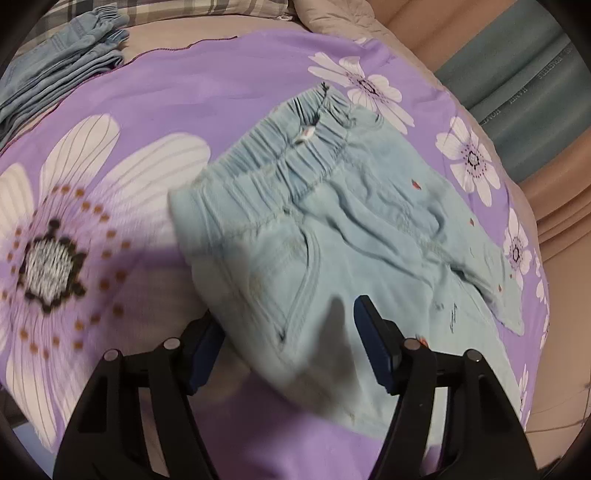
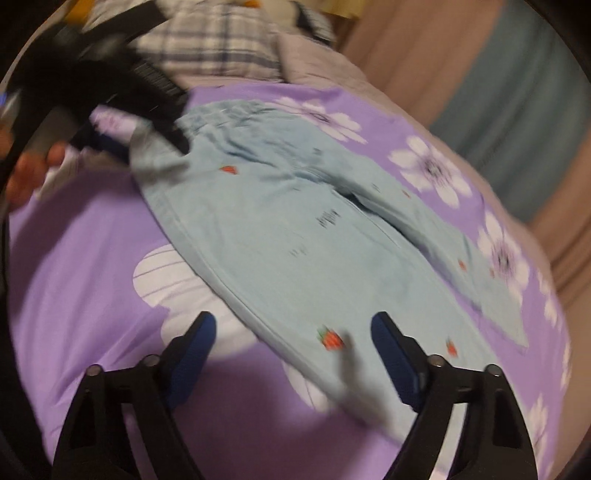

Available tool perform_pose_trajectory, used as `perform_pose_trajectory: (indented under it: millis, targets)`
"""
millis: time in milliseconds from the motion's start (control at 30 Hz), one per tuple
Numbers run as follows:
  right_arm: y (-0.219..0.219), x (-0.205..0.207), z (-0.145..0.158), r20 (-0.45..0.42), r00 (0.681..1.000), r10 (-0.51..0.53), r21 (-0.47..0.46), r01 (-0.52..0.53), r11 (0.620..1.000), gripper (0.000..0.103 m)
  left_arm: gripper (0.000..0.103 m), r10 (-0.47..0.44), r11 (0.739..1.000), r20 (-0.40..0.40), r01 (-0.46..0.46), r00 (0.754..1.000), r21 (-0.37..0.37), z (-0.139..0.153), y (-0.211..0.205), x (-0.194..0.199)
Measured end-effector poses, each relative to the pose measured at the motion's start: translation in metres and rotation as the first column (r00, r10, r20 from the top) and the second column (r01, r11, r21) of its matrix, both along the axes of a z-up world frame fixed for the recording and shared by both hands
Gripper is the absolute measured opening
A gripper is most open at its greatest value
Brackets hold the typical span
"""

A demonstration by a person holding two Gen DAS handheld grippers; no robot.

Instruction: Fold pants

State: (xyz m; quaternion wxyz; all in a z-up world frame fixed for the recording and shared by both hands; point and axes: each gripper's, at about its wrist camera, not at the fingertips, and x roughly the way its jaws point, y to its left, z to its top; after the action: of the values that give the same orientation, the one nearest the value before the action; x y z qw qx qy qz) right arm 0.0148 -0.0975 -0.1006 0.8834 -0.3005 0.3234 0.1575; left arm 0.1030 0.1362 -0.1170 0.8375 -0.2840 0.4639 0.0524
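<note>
Lying spread on a purple bedspread (image 1: 207, 85) is one pair of pale blue pants (image 1: 332, 236), its gathered elastic waistband toward the far end of the bed and its legs running back toward the cameras. One leg lies partly over the other, and small red strawberry prints dot the cloth.

Two grippers are in view. The left gripper (image 1: 286, 350) stands over the hip and pocket area of the pants, its jaws partly apart with the cloth's edge between them; the blue pads do not visibly press on the fabric. The right gripper (image 2: 291, 354) stands over the lower leg near one strawberry print, its jaws wide apart and holding nothing, with the leg's hem edge between the fingers. In the right wrist view the left gripper shows as a blurred black shape at the waistband end, with a hand (image 2: 27, 173) behind it.

One stack of folded blue denim clothes (image 1: 62, 74) sits at the far left corner of the bed, well apart from the pants. How many pieces it holds cannot be told.

Large white flowers are printed on the bedspread. One plaid pillow (image 1: 155, 11) lies at the head of the bed. Beyond the bed hang pinkish-beige and teal curtains (image 1: 517, 74).
</note>
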Motion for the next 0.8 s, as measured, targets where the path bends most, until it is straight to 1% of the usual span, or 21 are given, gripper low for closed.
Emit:
perform_pose_trajectory:
  millis: [33, 67, 100, 133, 167, 200, 233, 267, 367, 433, 533, 600, 633, 667, 700, 733, 767, 800]
  targets:
    - [0.007, 0.001, -0.003, 0.013, 1.0, 0.023, -0.026, -0.023, 0.999, 0.078, 0.065, 0.002, 1.0, 0.001, -0.002, 1.0, 0.004, 0.001, 0.001, 0.003]
    - [0.014, 0.001, -0.005, 0.029, 0.998, 0.05, -0.046, -0.049, 0.998, 0.074, 0.058, 0.005, 1.0, 0.003, -0.005, 1.0, 0.009, 0.002, 0.002, 0.005]
    - [0.019, 0.002, -0.005, 0.044, 0.996, 0.071, -0.062, -0.069, 0.996, 0.069, 0.047, 0.015, 1.0, 0.002, -0.015, 1.0, 0.016, 0.003, 0.005, 0.007]
    - [0.023, 0.002, -0.006, 0.052, 0.995, 0.087, -0.073, -0.083, 0.994, 0.065, 0.04, 0.023, 1.0, -0.005, -0.023, 1.0, 0.02, 0.003, 0.007, 0.009]
    - [0.027, 0.003, -0.007, 0.058, 0.993, 0.103, -0.084, -0.098, 0.992, 0.056, 0.029, 0.031, 0.999, -0.013, -0.031, 0.999, 0.018, 0.002, 0.011, 0.01]
    - [0.03, 0.004, -0.007, 0.057, 0.992, 0.111, -0.09, -0.106, 0.99, 0.041, 0.023, 0.04, 0.999, -0.023, -0.04, 0.999, 0.009, 0.0, 0.016, 0.009]
    - [0.032, 0.006, -0.009, 0.046, 0.992, 0.12, -0.091, -0.115, 0.989, 0.031, 0.021, 0.043, 0.999, -0.025, -0.043, 0.999, -0.005, -0.001, 0.019, 0.008]
    - [0.033, 0.008, -0.009, 0.034, 0.992, 0.122, -0.082, -0.119, 0.989, 0.014, 0.019, 0.045, 0.999, -0.023, -0.045, 0.999, -0.018, -0.001, 0.022, 0.006]
    - [0.029, 0.007, 0.001, 0.039, 0.995, 0.088, -0.019, -0.088, 0.996, 0.011, 0.018, 0.053, 0.998, 0.01, -0.053, 0.999, -0.021, 0.009, 0.029, -0.01]
    - [0.027, 0.0, 0.01, 0.043, 0.996, 0.083, 0.011, -0.083, 0.996, 0.01, 0.018, 0.057, 0.998, 0.028, -0.056, 0.998, -0.015, 0.016, 0.031, -0.017]
    - [0.031, -0.018, 0.016, 0.053, 0.992, 0.115, -0.002, -0.116, 0.993, 0.01, 0.018, 0.058, 0.998, 0.034, -0.059, 0.998, 0.013, 0.025, 0.032, -0.025]
    - [0.034, -0.024, 0.011, 0.037, 0.989, 0.145, -0.024, -0.145, 0.989, 0.01, 0.019, 0.049, 0.998, -0.001, -0.049, 0.999, 0.04, 0.022, 0.03, -0.027]
    - [0.036, -0.024, 0.006, 0.01, 0.988, 0.156, -0.03, -0.155, 0.987, 0.01, 0.02, 0.036, 0.998, -0.019, -0.035, 0.999, 0.061, 0.019, 0.029, -0.027]
    - [0.037, -0.022, 0.001, -0.013, 0.987, 0.158, -0.037, -0.158, 0.987, 0.01, 0.025, 0.032, 0.995, -0.028, -0.029, 0.999, 0.093, 0.018, 0.027, -0.026]
    - [0.036, -0.021, -0.004, -0.031, 0.988, 0.154, -0.039, -0.155, 0.987, 0.01, 0.033, 0.032, 0.989, -0.044, -0.026, 0.999, 0.143, 0.016, 0.025, -0.028]
    - [0.035, -0.019, -0.006, -0.047, 0.988, 0.146, -0.034, -0.148, 0.988, 0.01, 0.037, 0.023, 0.979, -0.068, -0.009, 0.997, 0.203, 0.016, 0.021, -0.031]
    - [0.033, -0.02, -0.006, -0.055, 0.989, 0.138, -0.029, -0.14, 0.99, 0.01, 0.04, 0.013, 0.971, -0.07, 0.005, 0.997, 0.241, 0.018, 0.018, -0.036]
    - [0.031, -0.021, -0.002, -0.057, 0.989, 0.134, -0.019, -0.135, 0.991, 0.01, 0.041, 0.005, 0.963, -0.065, 0.012, 0.998, 0.268, 0.021, 0.016, -0.041]
